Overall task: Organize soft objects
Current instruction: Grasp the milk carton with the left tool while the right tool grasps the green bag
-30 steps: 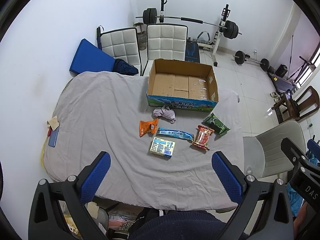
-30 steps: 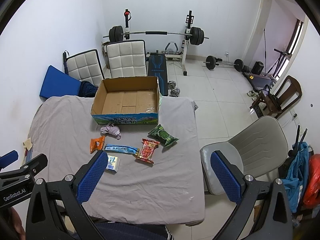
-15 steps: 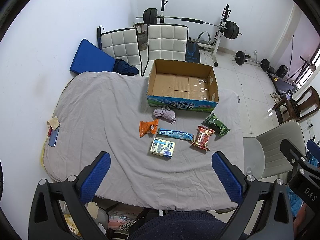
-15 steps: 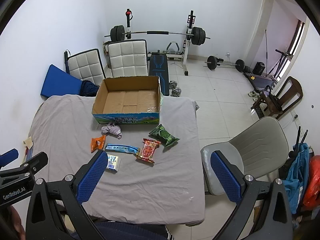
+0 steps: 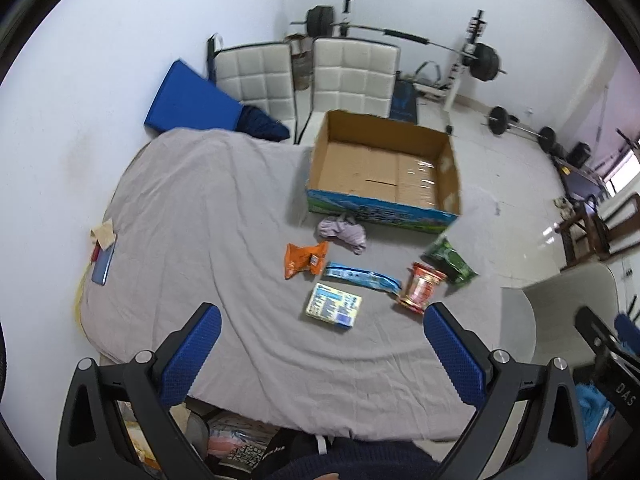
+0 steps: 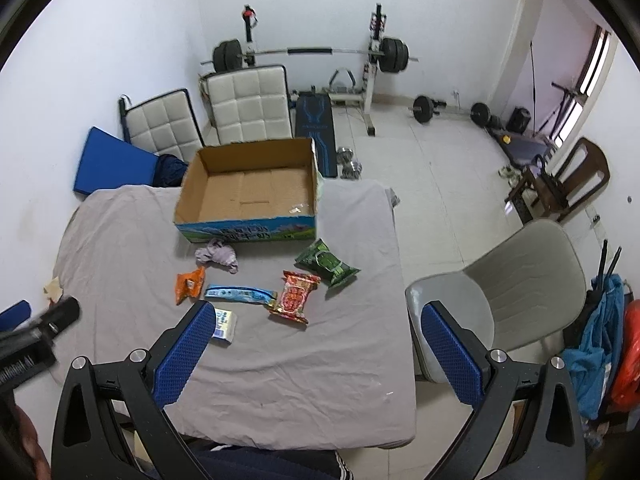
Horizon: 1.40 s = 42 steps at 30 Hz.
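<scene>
An open, empty cardboard box [image 5: 384, 172] [image 6: 250, 190] stands at the far side of a grey-sheeted table [image 5: 200, 240]. In front of it lie a crumpled lilac cloth [image 5: 342, 230] [image 6: 216, 256], an orange packet [image 5: 306, 258] [image 6: 189, 285], a long blue packet [image 5: 362, 275] [image 6: 240, 293], a yellow-blue tissue pack [image 5: 334, 306] [image 6: 225, 324], a red snack packet [image 5: 422, 287] [image 6: 296, 292] and a green packet [image 5: 450, 258] [image 6: 326, 262]. My left gripper [image 5: 320, 344] and my right gripper [image 6: 316, 340] are both open and empty, held above the table's near edge.
Two white padded chairs [image 5: 352, 76] and a blue mat [image 5: 188, 100] stand behind the table. A grey chair [image 6: 512, 292] is at the right side. A barbell rack [image 6: 312, 56] and weights are on the floor beyond. A phone [image 5: 103, 266] lies at the table's left edge.
Both grippers have shifted slightly forward toward the table; the left view has tilted a little. The objects on the table have not moved.
</scene>
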Motion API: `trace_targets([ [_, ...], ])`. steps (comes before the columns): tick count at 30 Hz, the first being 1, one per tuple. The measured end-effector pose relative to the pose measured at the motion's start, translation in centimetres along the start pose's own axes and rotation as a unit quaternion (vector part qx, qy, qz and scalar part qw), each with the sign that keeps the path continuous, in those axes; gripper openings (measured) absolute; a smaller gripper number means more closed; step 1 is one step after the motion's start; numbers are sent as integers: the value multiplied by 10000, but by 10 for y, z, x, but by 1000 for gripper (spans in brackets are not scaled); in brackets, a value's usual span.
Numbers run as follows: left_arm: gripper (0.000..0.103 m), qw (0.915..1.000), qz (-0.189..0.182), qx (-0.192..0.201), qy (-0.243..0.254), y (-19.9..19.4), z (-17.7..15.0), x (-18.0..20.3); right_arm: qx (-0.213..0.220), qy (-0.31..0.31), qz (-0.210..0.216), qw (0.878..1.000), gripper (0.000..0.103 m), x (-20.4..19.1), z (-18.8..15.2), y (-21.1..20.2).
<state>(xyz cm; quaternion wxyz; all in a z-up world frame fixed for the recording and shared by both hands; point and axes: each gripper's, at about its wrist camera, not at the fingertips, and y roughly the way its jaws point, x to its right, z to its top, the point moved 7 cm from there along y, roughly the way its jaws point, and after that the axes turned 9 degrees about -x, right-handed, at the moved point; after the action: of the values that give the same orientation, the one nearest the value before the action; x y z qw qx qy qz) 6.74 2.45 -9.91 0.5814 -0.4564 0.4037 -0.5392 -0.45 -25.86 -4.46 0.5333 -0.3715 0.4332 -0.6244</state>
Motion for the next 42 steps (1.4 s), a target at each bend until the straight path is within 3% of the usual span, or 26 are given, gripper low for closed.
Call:
trace_targets([
  [6, 103, 9959, -102, -780, -448, 103, 13, -16, -660, 85, -43, 9978, 103, 18, 24, 105],
  [10, 103, 9864, -194, -1582, -403, 188, 4, -7, -1103, -301, -351, 9928, 103, 20, 40, 195],
  [13, 103, 9693, -488, -2231, -914, 239, -14, -6, -1378, -593, -595, 9869, 103, 21, 51, 261],
  [17, 103, 9331, -1047, -2854, -1922, 292, -37, -3, -1629, -966, -667, 9796, 103, 18, 63, 333],
  [19, 103, 9145, -1221, -3045, -2367, 312, -43, -2, -1750, -1135, -690, 9756, 103, 17, 68, 364],
  [25, 103, 8728, -1484, -3377, -3197, 361, -49, 0, -2015, -1667, -682, 9628, 102, 9, 87, 427],
  [27, 103, 8656, -1485, -3385, -3378, 372, -46, -2, -2177, -1907, -687, 9547, 102, 5, 89, 450],
  [28, 97, 8665, -1440, -3350, -3409, 376, -45, -2, -2236, -1967, -718, 9519, 101, 4, 89, 457],
  [30, 86, 8716, -1341, -3317, -3352, 380, -43, -3, -2478, -2010, -694, 9452, 89, 4, 85, 477],
  [31, 77, 8805, -1202, -3277, -3207, 379, -42, -2, -2651, -1899, -567, 9436, 76, 6, 81, 484],
  [32, 76, 8899, -1119, -3237, -3012, 378, -41, 0, -2773, -1744, -431, 9438, 62, 7, 78, 490],
  [33, 74, 8983, -1049, -3197, -2825, 376, -40, 2, -2893, -1550, -327, 9440, 56, 10, 74, 493],
  [36, 69, 9406, -496, -3007, -1498, 363, -34, 22, -3232, -992, -195, 9409, 44, 22, 53, 496],
  [37, 67, 9479, -322, -2987, -1062, 361, -34, 30, -3443, -809, -31, 9354, 43, 23, 42, 496],
  [39, 67, 9535, 1, -2995, -341, 359, -37, 43, -3717, -754, 253, 9249, 43, 20, 23, 494],
  [40, 67, 9537, 106, -2997, -211, 360, -37, 44, -3768, -735, 324, 9228, 43, 19, 15, 493],
  [42, 67, 9540, 224, -2986, -182, 365, -37, 44, -3597, -686, 211, 9303, 43, 22, 15, 493],
])
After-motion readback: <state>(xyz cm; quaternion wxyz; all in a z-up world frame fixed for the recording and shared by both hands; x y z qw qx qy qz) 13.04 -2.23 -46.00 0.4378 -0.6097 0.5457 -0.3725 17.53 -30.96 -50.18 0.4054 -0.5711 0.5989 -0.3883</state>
